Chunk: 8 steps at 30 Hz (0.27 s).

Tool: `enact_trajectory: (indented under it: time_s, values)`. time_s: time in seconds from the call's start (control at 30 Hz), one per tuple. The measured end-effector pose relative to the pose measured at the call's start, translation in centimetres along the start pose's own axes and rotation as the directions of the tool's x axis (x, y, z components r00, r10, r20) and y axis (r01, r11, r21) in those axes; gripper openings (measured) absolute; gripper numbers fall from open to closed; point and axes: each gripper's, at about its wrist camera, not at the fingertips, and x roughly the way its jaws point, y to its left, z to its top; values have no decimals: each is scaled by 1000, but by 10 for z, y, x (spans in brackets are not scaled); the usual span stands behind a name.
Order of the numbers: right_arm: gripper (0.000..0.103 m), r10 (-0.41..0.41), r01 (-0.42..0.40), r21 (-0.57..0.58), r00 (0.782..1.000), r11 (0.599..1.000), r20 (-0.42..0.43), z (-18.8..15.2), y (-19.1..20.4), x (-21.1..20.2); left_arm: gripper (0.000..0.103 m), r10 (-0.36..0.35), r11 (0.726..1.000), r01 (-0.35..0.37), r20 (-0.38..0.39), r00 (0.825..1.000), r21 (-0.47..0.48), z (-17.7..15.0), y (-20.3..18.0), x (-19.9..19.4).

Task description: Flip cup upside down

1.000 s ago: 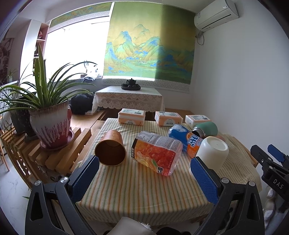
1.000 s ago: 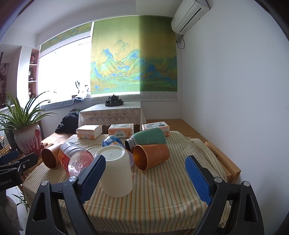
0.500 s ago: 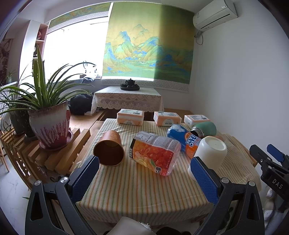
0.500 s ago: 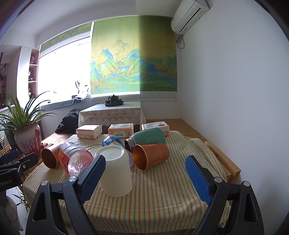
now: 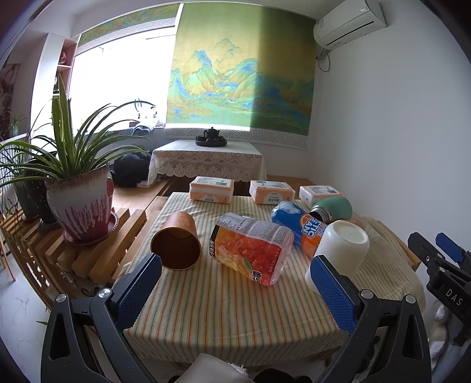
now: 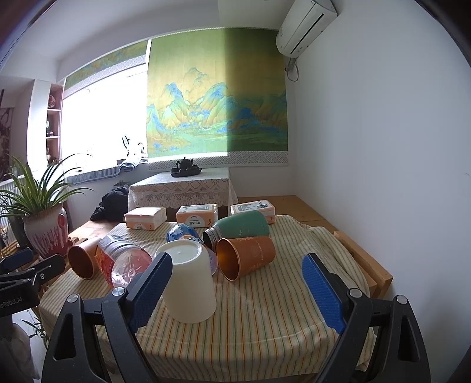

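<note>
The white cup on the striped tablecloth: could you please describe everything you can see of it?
The plain matte white cup, plastic or ceramic by its look and slightly tapered, stands upside down on the striped tablecloth, its flat base up with a tiny dark dot at the centre and its wider mouth down. No handle shows. It sits near the front of the table, before the lying blue and orange soda bottle; contact with it cannot be told. Both grippers are open and apart from it.

— Walls and window?
— White walls; landscape blind [image 5: 240,85] half covers a bright window [image 5: 117,88]; air conditioner [image 5: 348,22] high right.
— Furniture?
— Lace-covered side table [image 5: 206,160], wooden slatted bench [image 5: 97,250], shelf unit [image 6: 54,117] at left.
</note>
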Motion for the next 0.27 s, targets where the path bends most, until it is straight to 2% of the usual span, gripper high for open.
enact_trajectory:
  time_s: [0.27]
  values:
    - [87,-1,1,-4,1000,1000,-4,-1,1,0,102,15,1000,-15,10,1000,-10,0,2,2]
